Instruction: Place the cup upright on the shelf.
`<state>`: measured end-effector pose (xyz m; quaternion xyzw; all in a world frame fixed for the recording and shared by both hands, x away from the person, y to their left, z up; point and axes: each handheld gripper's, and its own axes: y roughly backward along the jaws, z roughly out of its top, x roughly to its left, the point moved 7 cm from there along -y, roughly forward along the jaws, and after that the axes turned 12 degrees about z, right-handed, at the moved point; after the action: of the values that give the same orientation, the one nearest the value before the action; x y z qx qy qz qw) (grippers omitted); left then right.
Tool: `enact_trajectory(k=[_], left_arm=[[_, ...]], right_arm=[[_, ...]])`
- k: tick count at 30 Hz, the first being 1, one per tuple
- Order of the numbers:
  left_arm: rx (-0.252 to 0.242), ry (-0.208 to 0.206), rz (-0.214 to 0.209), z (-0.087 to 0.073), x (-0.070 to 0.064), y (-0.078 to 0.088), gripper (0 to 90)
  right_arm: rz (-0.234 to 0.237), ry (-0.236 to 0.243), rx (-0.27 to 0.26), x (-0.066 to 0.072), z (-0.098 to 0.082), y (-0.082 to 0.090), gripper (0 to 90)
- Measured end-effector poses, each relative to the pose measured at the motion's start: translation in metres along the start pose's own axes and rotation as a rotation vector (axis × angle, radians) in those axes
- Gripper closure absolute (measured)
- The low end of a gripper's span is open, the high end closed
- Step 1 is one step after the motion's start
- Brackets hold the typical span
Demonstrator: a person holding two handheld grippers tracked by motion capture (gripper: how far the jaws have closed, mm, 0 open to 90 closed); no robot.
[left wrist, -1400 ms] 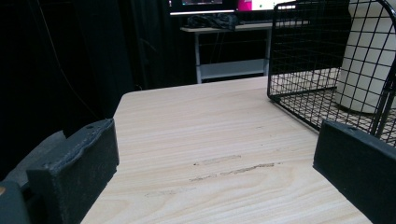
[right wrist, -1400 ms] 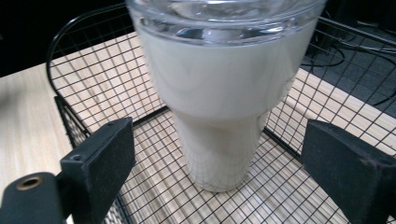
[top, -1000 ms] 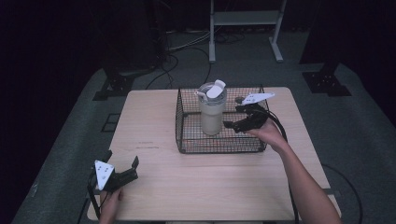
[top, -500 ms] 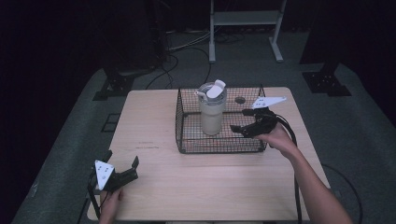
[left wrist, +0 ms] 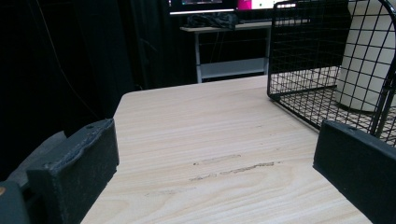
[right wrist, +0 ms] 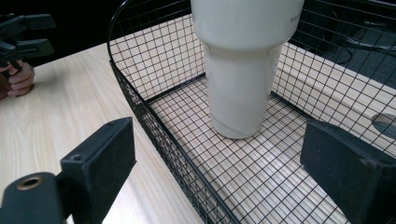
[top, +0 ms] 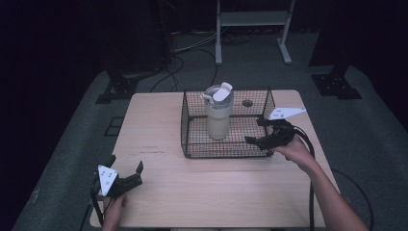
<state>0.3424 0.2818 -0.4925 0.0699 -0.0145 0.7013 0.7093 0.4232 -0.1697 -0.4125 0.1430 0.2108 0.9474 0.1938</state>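
We see the cup [top: 219, 113] standing in the basket [top: 188, 130], both grippers [top: 262, 132] [top: 126, 174] gaping and empty.

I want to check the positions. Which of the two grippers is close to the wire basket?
The right gripper, open at the wire basket's right side. The left gripper rests open near the table's front left corner, apart from it.

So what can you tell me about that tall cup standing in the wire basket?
The tumbler is cream-white and smooth, wide above and stepping in to a narrower base. It stands upright on the mesh floor of the black wire basket, near the middle, apart from the walls. Its lid carries a pale flap tipped up. Faint lettering near the top is unreadable. The open right gripper sits at the basket's right side, not touching it.
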Motion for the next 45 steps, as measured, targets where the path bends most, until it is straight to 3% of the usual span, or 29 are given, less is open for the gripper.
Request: enact_trajectory(k=[22, 45], left_arm=[[0.005, -0.001, -0.006, 0.000, 0.000, 0.000, 0.0], [0.003, -0.009, -0.006, 0.000, -0.001, 0.001, 0.0]], right_arm=[[0.026, 0.019, 0.004, 0.020, -0.030, 0.020, 9.5], [0.016, -0.033, -0.011, 0.026, -0.081, 0.046, 9.5]])
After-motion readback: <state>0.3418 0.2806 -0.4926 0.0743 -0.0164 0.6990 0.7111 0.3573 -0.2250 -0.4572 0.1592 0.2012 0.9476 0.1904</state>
